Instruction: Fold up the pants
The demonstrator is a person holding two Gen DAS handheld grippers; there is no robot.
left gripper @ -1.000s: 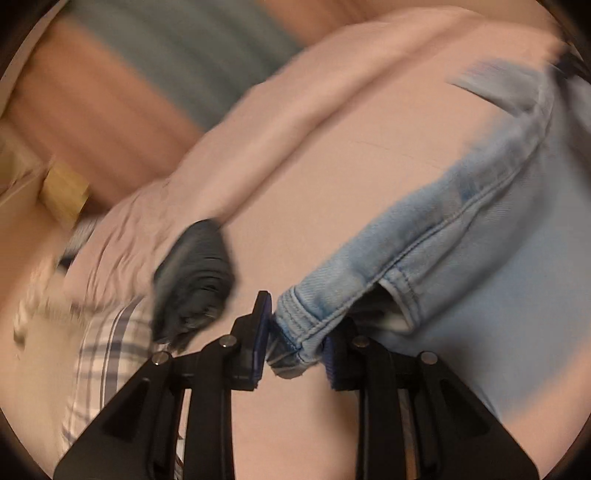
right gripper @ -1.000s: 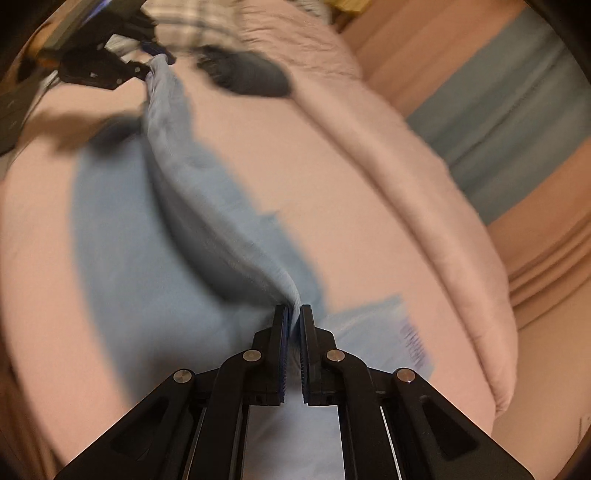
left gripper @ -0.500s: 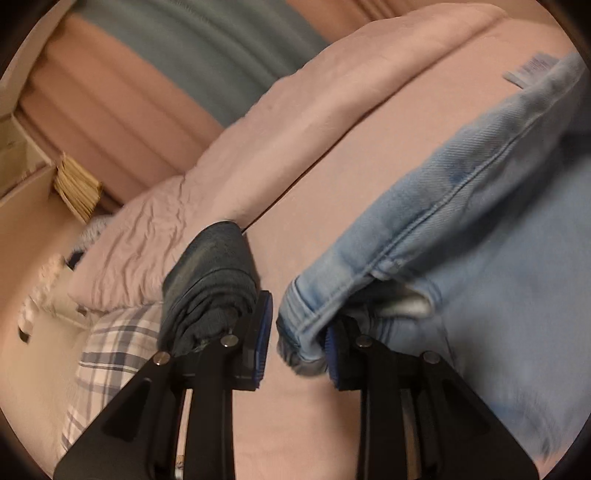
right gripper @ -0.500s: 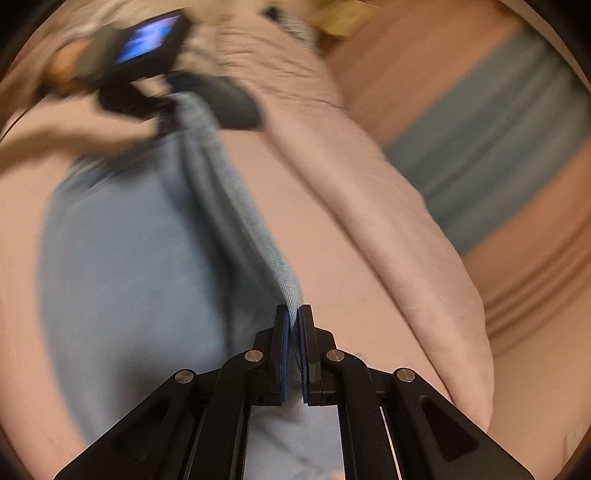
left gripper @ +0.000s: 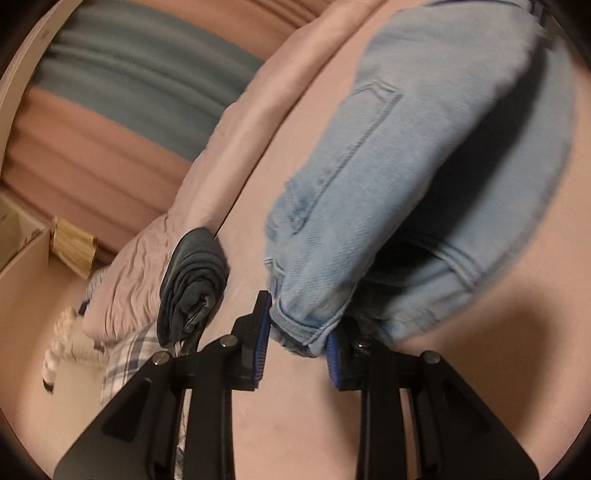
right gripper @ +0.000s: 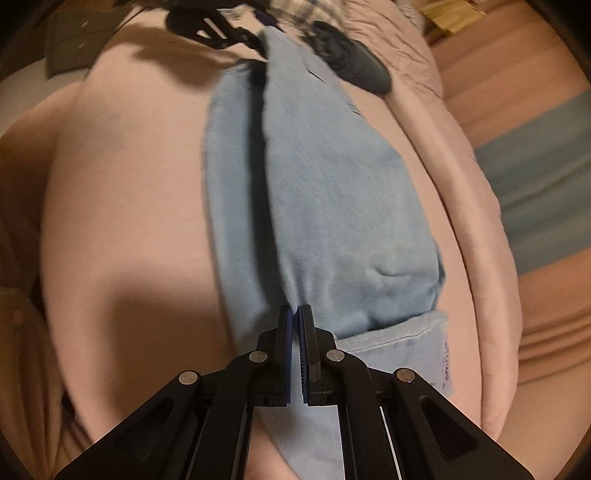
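- Left wrist view puts our left gripper (left gripper: 295, 339) low in the middle; its blue-padded jaws stand apart with the thick waistband corner of the jeans (left gripper: 388, 206) bunched between them, cloth touching both pads — so we hold the denim there in a wide bite.
- From that corner the pale blue jeans rise up and to the right, folded over on themselves, a back pocket seam showing on the upper layer and a dark gap under the raised fold.
- Beneath lies the pink bed sheet (left gripper: 303, 424), with the jeans' shadow falling on it at right.
- Left of the jaws sits a rolled dark grey garment (left gripper: 192, 280), apart from the jeans, at the edge of a crumpled pink duvet (left gripper: 147, 266); a plaid cloth (left gripper: 129, 354) peeks out below it.
- Right wrist view shows our right gripper (right gripper: 295, 314) with jaws nearly together, pinching a thin edge of the jeans (right gripper: 332, 192) between the pads.
- The denim runs away from us down the bed as one long doubled strip — a leg hem with a small printed tag lies just right of the fingers.
- At the far end we see the left gripper (right gripper: 221, 26) at the waistband, somewhat blurred, and the dark grey garment (right gripper: 351, 66) just beside the jeans.
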